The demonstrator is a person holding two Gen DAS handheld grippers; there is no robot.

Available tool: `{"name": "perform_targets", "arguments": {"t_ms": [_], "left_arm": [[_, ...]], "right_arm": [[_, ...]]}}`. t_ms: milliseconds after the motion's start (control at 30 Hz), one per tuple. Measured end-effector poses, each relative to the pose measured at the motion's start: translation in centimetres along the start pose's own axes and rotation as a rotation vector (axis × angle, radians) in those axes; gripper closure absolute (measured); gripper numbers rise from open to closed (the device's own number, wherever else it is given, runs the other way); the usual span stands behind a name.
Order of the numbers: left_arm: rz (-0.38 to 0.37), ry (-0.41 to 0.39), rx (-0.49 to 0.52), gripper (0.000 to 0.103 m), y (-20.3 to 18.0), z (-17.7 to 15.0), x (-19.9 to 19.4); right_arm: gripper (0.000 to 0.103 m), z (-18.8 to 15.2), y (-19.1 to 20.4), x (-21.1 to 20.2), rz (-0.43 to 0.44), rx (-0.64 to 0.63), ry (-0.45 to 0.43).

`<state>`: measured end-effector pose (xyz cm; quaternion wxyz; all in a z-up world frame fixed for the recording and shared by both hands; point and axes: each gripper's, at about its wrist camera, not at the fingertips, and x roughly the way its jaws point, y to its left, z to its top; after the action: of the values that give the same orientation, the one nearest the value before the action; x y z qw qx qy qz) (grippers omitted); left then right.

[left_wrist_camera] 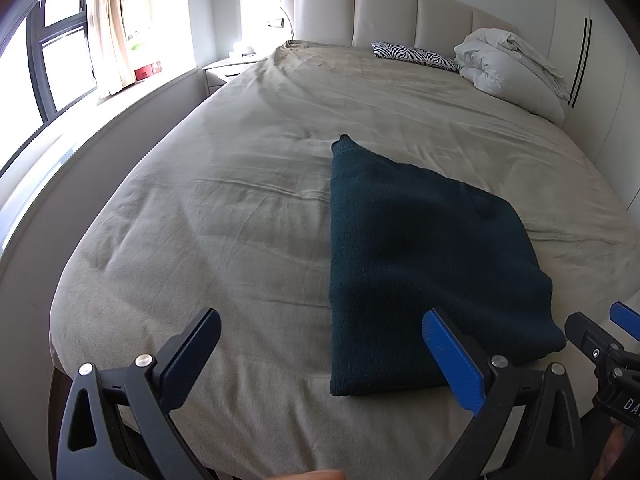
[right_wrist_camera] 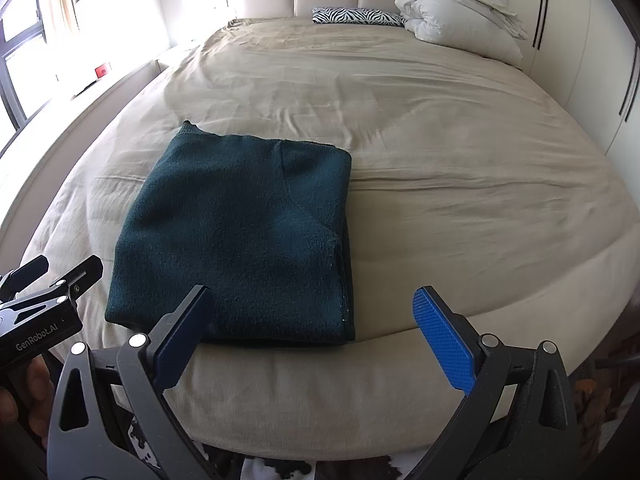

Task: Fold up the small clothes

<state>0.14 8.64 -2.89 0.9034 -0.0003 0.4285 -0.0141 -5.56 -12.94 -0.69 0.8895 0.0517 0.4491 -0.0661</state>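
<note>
While both grippers (left_wrist_camera: 320, 344) (right_wrist_camera: 316, 316) gape empty: folded sweater (right_wrist_camera: 240, 236), long axis toward headboard (left_wrist_camera: 384, 12).

left gripper (left_wrist_camera: 320, 354): black frame, blue pads | right gripper (right_wrist_camera: 316, 328): same, silver screws | marking: GenRobot.AI

Bed (left_wrist_camera: 280, 120): covered by a wrinkled beige sheet.
Headboard (left_wrist_camera: 384, 12): padded in cream panels.
Bedding (left_wrist_camera: 508, 64): white, piled at the head.
Window (left_wrist_camera: 60, 52): brightly lit, flanked by a curtain (left_wrist_camera: 108, 28).
</note>
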Motion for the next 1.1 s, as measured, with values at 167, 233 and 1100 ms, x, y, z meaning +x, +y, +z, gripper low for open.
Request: {"name": "perform_targets", "arguments": {"t_ms": [167, 233, 1100], "left_arm": [[0.000, 0.001, -0.001, 0.000, -0.01, -0.05, -0.03], [0.000, 0.000, -0.001, 0.000, -0.03, -0.03, -0.03], [0.001, 0.003, 0.001, 0.000, -0.04, -0.03, -0.04]], "right_arm": [[0.002, -0.17, 0.02, 0.05, 0.000, 0.004, 0.002], [0.002, -0.16, 0.02, 0.06, 0.000, 0.004, 0.002], [0.002, -0.43, -0.14, 0.12, 0.003, 0.007, 0.008]]}}
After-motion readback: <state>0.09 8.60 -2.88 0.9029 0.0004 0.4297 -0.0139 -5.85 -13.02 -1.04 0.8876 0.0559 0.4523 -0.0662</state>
